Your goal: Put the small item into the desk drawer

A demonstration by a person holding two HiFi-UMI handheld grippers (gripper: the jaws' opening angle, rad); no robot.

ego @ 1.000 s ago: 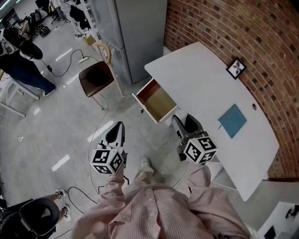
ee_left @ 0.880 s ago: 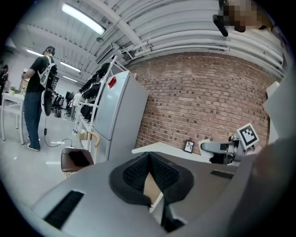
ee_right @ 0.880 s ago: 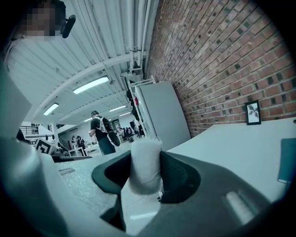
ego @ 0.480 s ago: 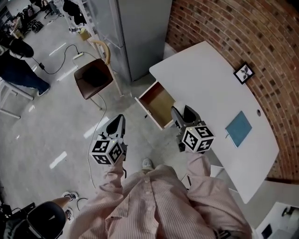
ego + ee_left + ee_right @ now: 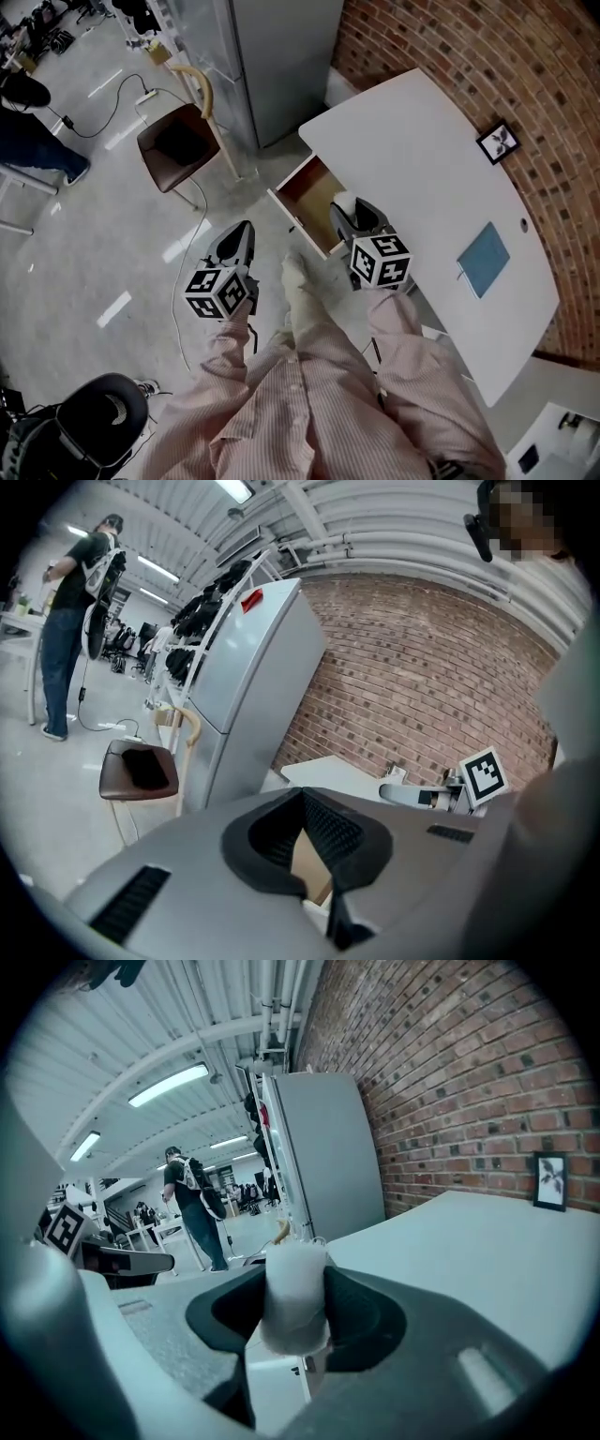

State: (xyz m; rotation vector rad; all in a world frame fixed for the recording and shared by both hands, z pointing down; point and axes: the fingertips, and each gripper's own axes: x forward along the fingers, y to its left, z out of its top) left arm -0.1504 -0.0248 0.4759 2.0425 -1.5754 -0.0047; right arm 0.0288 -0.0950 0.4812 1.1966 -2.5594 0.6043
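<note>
My right tool [image 5: 296,1309] is clenched on the small white item [image 5: 294,1288]. It stands upright between the pads, its top poking out past the tips. Just ahead of those tips and a little to their left the drawer [image 5: 312,199] hangs open and looks bare inside, with the white worktop [image 5: 422,159] running off to the tool's right.

I judge this to be the carrying step, nearly done, since the item seems to be above the drawer's near corner rather than over its middle. The next move calls for a short reach forward and left, a dip below the drawer's rim, and only then a release, so the piece doesn't clip the edge and drop to the floor.

My left tool [image 5: 239,236] hangs well off to the left over the floor, tips together, holding nothing.
</note>
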